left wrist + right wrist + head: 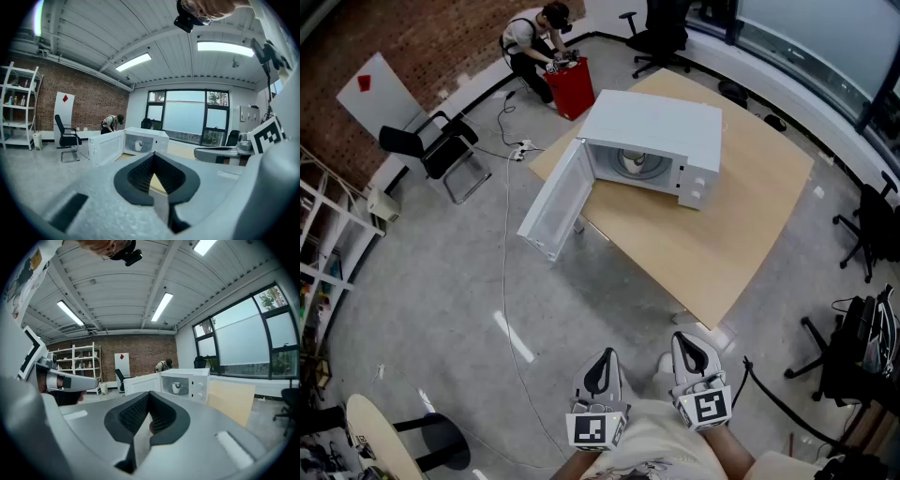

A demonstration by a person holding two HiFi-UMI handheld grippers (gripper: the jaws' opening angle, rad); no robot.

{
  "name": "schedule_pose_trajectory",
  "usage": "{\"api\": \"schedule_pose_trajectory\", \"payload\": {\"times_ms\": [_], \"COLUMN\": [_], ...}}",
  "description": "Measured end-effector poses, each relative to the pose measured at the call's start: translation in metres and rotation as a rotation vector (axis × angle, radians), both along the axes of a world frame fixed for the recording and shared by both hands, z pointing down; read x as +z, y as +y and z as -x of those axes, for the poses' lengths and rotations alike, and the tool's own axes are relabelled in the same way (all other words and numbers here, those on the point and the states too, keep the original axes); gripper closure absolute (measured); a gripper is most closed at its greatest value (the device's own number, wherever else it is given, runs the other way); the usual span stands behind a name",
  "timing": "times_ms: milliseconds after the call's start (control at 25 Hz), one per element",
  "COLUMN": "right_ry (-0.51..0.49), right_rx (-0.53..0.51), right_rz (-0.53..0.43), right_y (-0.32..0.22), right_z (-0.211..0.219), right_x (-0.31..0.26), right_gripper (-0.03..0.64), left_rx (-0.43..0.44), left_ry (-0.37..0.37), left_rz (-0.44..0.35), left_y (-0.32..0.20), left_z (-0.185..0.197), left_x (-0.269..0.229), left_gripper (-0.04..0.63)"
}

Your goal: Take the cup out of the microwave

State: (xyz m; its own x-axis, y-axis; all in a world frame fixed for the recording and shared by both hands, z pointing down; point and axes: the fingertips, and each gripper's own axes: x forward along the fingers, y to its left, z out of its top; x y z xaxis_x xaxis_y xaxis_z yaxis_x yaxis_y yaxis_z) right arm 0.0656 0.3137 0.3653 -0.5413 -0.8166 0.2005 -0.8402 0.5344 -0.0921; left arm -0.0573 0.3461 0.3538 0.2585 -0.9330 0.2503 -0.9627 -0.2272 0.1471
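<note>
A white microwave [661, 131] stands on a light wooden table [722, 225] with its door [555, 202] swung open to the left. A white cup [635, 161] sits inside on the turntable; it also shows as the small cup [139, 146] in the left gripper view and the cup [176, 387] in the right gripper view. My left gripper [600, 370] and right gripper [692, 354] hang side by side near my body, well short of the table. Both are shut and hold nothing. Each points roughly toward the microwave [143, 139] [187, 380].
A person [534, 42] crouches by a red box [572, 86] beyond the table. A black chair [431, 145] and a white shelf [323, 253] stand at the left. A cable [508, 281] runs across the grey floor. Office chairs [862, 234] stand at the right.
</note>
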Motion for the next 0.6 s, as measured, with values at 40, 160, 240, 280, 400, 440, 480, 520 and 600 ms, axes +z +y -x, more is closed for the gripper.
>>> {"api": "schedule_pose_trajectory", "payload": {"times_ms": [40,160,240,280,400,440,480,520,600], "right_ry": [0.000,0.001,0.003,0.004,0.006,0.003,-0.005,-0.019,-0.048], "right_rx": [-0.003,-0.010,-0.014,-0.017,-0.028,-0.034,-0.042,-0.052,-0.070], "right_rz": [-0.002,-0.002,0.001,0.002,0.000,-0.002,-0.002,-0.001,0.005], "right_y": [0.000,0.001,0.000,0.000,-0.002,-0.002,-0.003,-0.004,-0.008], "right_z": [0.000,0.000,-0.002,-0.003,-0.006,-0.007,-0.008,-0.008,-0.010], "right_x": [0.000,0.001,0.001,0.001,0.000,0.000,-0.002,-0.004,-0.006], "right_gripper": [0.612,0.612,0.612,0.612,0.612,0.612,0.612,0.612,0.612], "left_rx": [0.000,-0.002,-0.002,-0.002,-0.010,-0.012,-0.015,-0.020,-0.037], "left_ry": [0.001,0.003,0.000,-0.001,0.001,0.000,-0.001,-0.002,0.000], "left_rz": [0.004,0.013,0.014,0.013,0.009,0.008,0.008,0.007,0.006], "left_y": [0.000,0.001,0.001,0.000,-0.002,-0.002,-0.002,-0.003,-0.006], "left_z": [0.000,-0.002,-0.004,-0.005,-0.010,-0.012,-0.013,-0.014,-0.016], "left_x": [0.002,0.004,0.003,0.002,0.000,-0.001,-0.002,-0.002,-0.003], "left_gripper": [0.595,0.595,0.595,0.595,0.595,0.595,0.595,0.595,0.595]}}
